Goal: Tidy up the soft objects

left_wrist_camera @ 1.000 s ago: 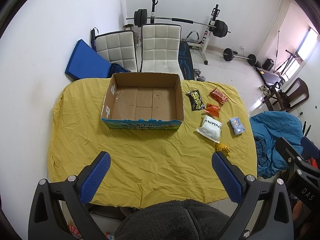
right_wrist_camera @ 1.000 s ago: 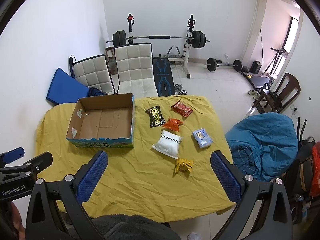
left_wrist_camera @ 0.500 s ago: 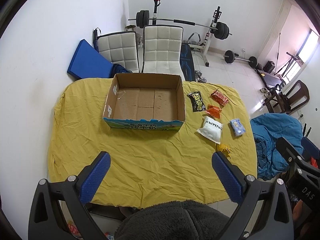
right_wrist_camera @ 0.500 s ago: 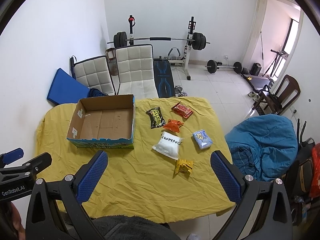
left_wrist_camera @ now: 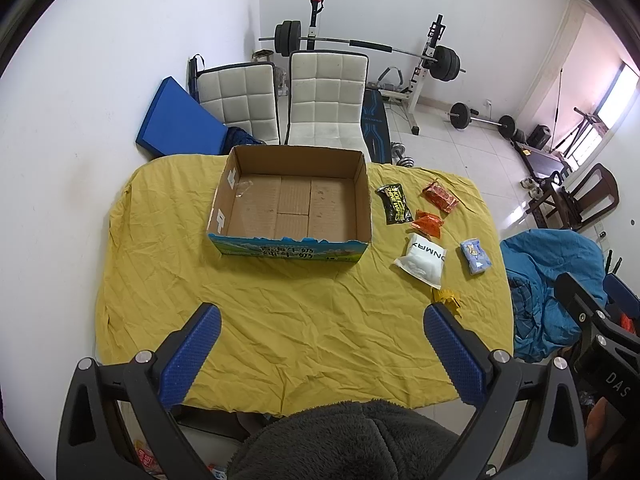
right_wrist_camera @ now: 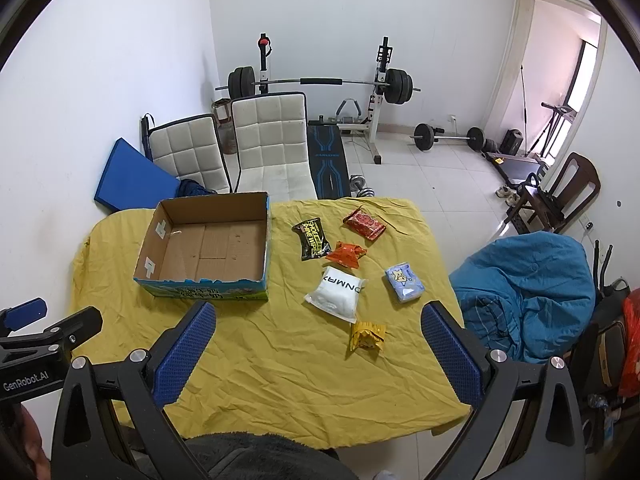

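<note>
White pouch [right_wrist_camera: 335, 293]: "ONMAX"-like letters, upside down. Black packet [right_wrist_camera: 312, 237]: yellow "SHOE SHINE WIPES". Left gripper [right_wrist_camera: 38, 354] body: "GenRobot.AI". Right gripper [left_wrist_camera: 600, 340] body: "DAS". Cardboard box [left_wrist_camera: 290, 254] front: Chinese characters, unreadable.

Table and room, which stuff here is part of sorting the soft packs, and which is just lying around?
Job:
box, empty
black pack
red pack
orange pack
white pack
blue pack
yellow pack
left gripper and right gripper, both open

Lying about:
chairs
barbell rack
blue mat
blue beanbag
</note>
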